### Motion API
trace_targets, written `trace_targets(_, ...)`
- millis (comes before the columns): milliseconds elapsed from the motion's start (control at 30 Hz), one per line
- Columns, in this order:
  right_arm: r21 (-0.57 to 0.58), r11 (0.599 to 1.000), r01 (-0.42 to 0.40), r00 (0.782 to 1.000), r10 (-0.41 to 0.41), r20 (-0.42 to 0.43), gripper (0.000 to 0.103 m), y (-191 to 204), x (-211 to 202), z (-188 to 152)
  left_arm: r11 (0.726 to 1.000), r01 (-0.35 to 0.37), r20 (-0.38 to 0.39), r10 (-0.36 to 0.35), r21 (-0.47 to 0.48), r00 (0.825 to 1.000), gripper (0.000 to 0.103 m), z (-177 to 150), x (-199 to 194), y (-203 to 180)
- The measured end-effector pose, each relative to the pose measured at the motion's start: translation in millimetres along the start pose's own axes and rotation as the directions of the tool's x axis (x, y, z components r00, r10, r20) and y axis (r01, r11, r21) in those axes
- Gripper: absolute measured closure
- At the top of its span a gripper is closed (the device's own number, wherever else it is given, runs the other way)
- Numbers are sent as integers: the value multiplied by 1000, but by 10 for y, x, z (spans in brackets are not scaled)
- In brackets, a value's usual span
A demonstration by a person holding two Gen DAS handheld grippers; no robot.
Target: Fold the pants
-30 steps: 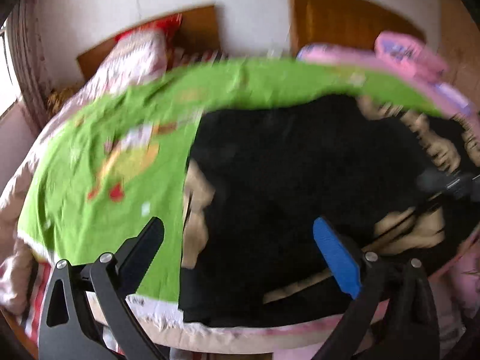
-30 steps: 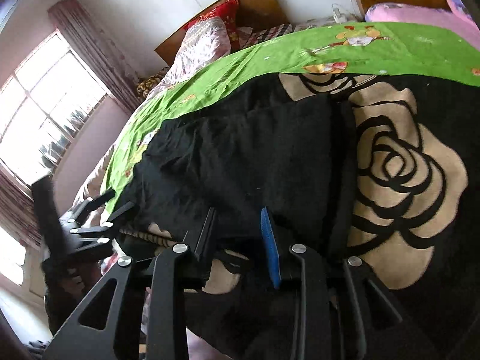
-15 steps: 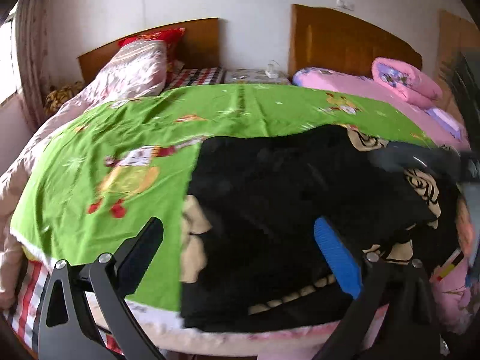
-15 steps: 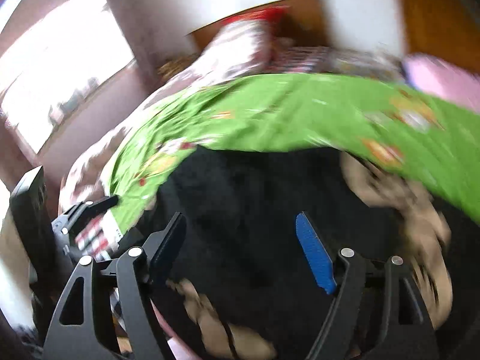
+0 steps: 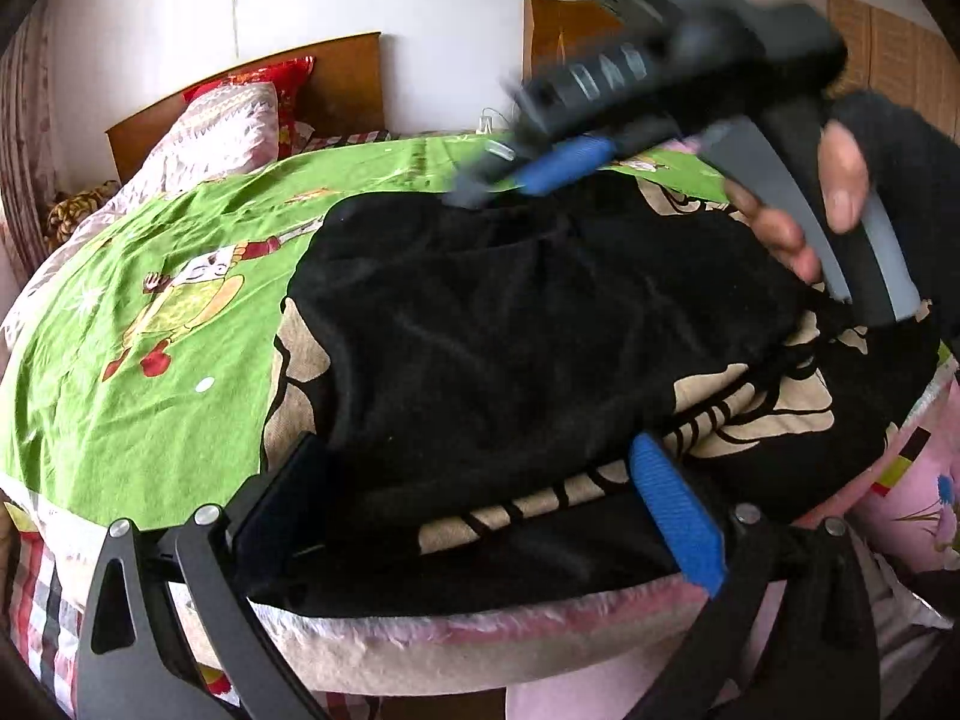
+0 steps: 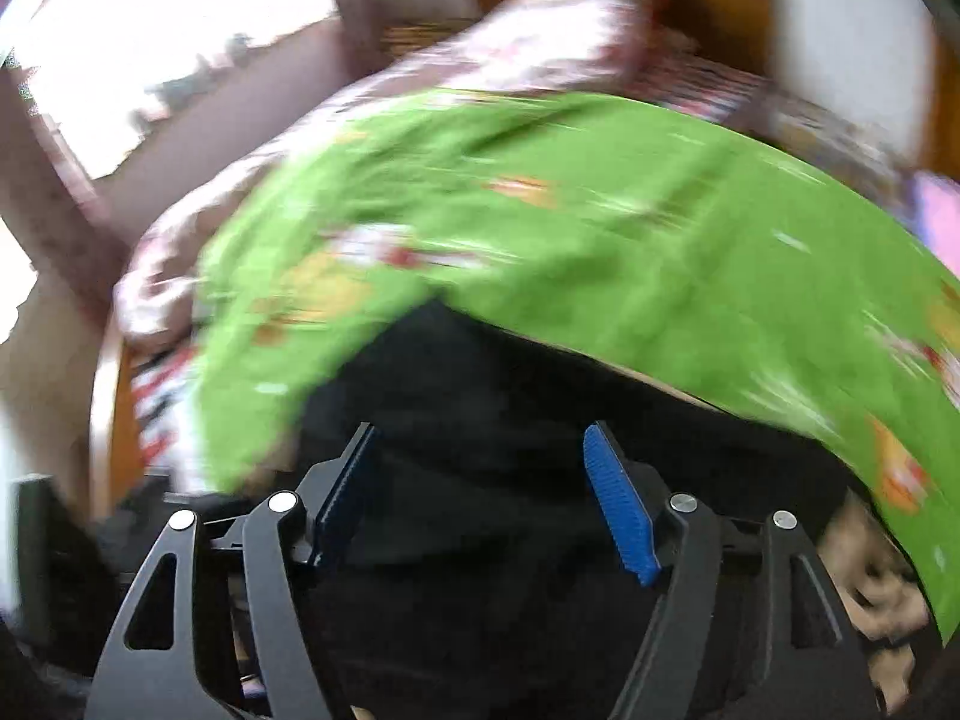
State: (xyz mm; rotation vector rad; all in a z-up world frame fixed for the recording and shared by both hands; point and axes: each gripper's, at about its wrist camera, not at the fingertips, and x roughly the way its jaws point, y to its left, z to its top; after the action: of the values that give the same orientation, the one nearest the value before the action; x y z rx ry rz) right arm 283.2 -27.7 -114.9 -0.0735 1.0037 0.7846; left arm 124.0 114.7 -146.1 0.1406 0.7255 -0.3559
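Lying rumpled, soft black pants (image 5: 540, 324), fingers (image 5: 678, 516) splayed

Motion blurs the scene as the right gripper (image 6: 480, 504), jaws spread wide, hangs low over the black pants (image 6: 480, 396) on the bed. Beyond the pants spreads a green cartoon-print sheet (image 6: 630, 228); past the sheet's far edge sit a patterned quilt (image 6: 540, 36) and a bright window (image 6: 156, 30).
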Motion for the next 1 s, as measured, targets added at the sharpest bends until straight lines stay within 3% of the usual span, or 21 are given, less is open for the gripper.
trace_targets(100,-64,988,-143,986,137,-98,33,201,347,153,1000,-6,-4,6,-5,1000,1,1,-19,-27)
trace_targets(133,-89,987,-134,985,122,-125,33,226,463,208,1000,-6,-6,6,-5,1000,1,11,-8,-25)
trace_targets(200,-155,988,-9,991,-12,-135,34,208,669,336,1000,-5,-10,5,-6,1000,1,0,-20,-14)
trace_targets(300,-77,997,-25,994,17,-109,34,98,637,512,1000,-6,-13,6,-3,1000,1,7,-17,-10)
trace_targets(367,-105,994,-23,998,16,-69,31,179,524,573,1000,-6,-15,6,-5,1000,1,23,-5,-4)
trace_targets(467,-118,981,-156,985,146,-91,27,323,568,598,1000,-6,-16,6,-4,1000,1,46,18,11)
trace_targets(500,-129,978,-167,981,151,-123,25,333,663,583,1000,-6,-18,6,-4,1000,1,49,19,9)
trace_targets(533,-141,982,-123,983,101,-152,25,316,777,577,1000,-6,-20,6,-5,1000,1,50,22,10)
trace_targets(600,-144,981,-130,988,115,-107,27,231,816,610,1000,-9,-24,8,-6,1000,1,59,32,13)
trace_targets(667,-65,985,-159,985,153,-78,30,90,801,693,1000,-13,-27,13,-6,1000,1,59,30,-1)
trace_targets(733,-12,999,-41,999,40,-25,26,-16,699,746,1000,-15,-30,15,-6,999,1,59,35,-8)
trace_targets(800,62,995,-76,997,77,-4,26,-100,524,724,1000,-15,-32,15,-7,999,1,64,42,-8)
trace_targets(867,44,993,-112,994,112,22,18,-71,289,605,1000,-17,-33,16,-8,999,1,68,47,-10)
trace_targets(1000,-77,995,56,998,-57,-18,16,97,-70,208,1000,-22,-29,22,-13,999,1,59,55,-20)
